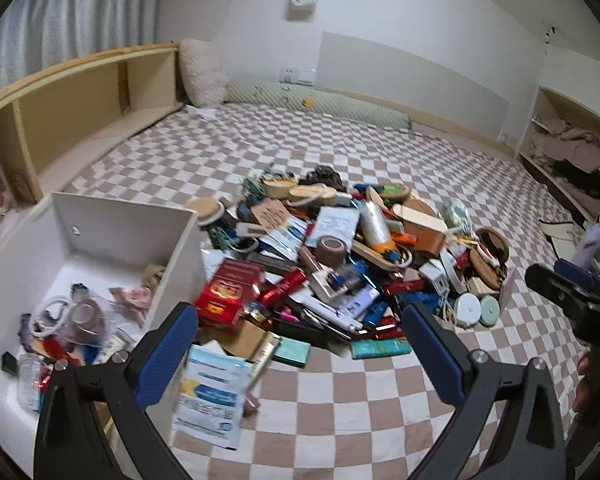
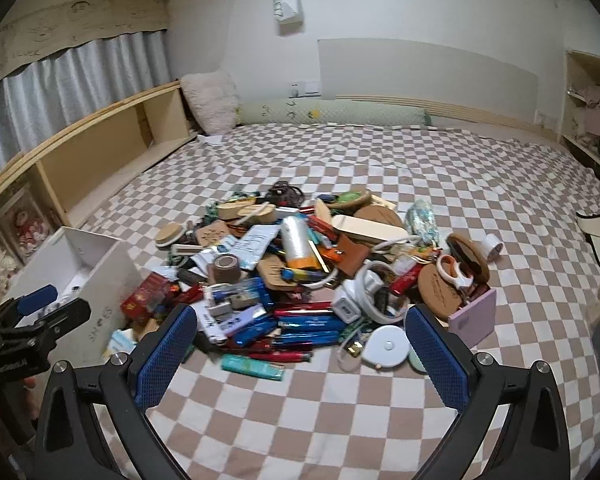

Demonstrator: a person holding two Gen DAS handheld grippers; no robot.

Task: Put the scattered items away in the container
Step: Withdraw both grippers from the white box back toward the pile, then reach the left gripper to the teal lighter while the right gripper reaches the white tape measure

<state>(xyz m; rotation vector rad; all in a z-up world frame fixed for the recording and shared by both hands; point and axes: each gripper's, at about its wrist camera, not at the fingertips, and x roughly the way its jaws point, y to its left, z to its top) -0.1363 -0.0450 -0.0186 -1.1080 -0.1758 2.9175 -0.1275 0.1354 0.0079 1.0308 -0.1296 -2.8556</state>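
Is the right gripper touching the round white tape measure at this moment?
Apart. In the right wrist view, the open right gripper holds nothing, and checkered bedsheet shows between its right finger and the white tape measure.

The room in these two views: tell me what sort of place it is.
Most likely a bedroom. The pile of clutter lies on a wide checkered bedsheet, a fluffy pillow and a long bolster lie against the far wall, and curtains hang above a wooden shelf.

You have bare checked bed [image 2: 300, 420] before the pile [image 2: 300, 272]; the white container's near wall [image 1: 180, 264] blocks your left.
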